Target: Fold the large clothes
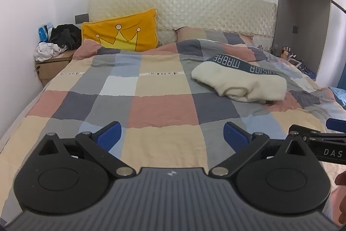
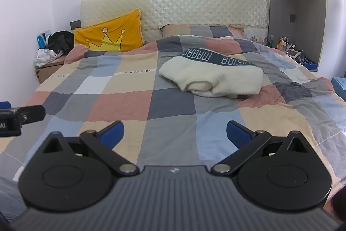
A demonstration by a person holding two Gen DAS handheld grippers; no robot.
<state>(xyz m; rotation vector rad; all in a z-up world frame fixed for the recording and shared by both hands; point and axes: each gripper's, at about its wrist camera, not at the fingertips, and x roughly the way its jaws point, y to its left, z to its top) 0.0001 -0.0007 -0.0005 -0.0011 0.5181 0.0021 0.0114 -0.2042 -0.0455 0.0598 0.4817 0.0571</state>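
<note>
We see the cream garment [image 2: 213,79] bundled mid-frame on the bed [image 2: 121,105], both grippers' [image 1: 172,136] [image 2: 175,134] jaws wide apart and empty; whether folding is finished, we cannot tell.

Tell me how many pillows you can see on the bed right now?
2. The yellow crown pillow leans on the headboard at the left; a checked pillow lies right of it, partly under the quilt. More may be hidden.

Yellow crown pillow [image 1: 121,30] leans against quilted headboard [image 1: 194,5] on checked duvet [image 1: 138,105]

Quilt lettering [image 1: 161,73] too small; bedside bottles [image 2: 283,41] indistinct.
</note>
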